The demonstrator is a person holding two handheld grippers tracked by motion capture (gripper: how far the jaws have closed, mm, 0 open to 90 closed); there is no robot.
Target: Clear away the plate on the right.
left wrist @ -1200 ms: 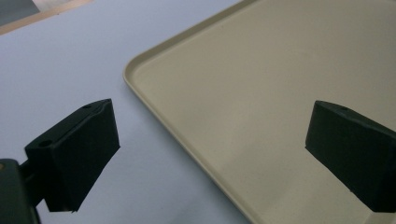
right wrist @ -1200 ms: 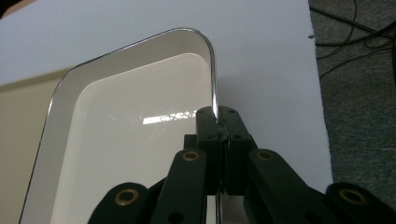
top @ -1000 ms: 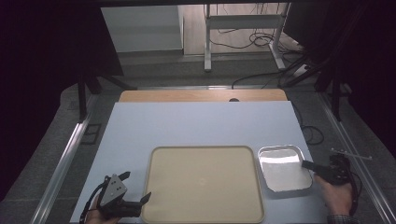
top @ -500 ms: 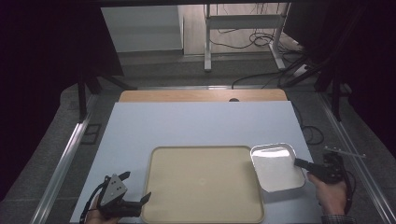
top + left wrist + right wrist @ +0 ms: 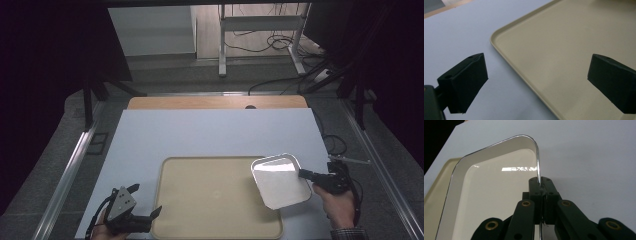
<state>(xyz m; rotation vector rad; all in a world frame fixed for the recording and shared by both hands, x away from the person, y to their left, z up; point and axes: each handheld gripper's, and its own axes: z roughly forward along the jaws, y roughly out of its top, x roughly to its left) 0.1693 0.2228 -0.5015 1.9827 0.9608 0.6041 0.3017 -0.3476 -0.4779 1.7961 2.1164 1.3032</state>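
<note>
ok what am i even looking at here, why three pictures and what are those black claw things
A person sits at a table with a hand-held two-jaw gripper in each hand. One picture comes from a fixed camera above the table; the other two come from small cameras riding on each gripper, looking along its black jaws.

On the pale table sheet lies a large beige tray. The right gripper is pinched shut on the rim of a shiny metal pan, holding it partly over the beige tray's right edge. The left gripper sits at the tray's near left corner, jaws wide open, holding nothing.
</note>
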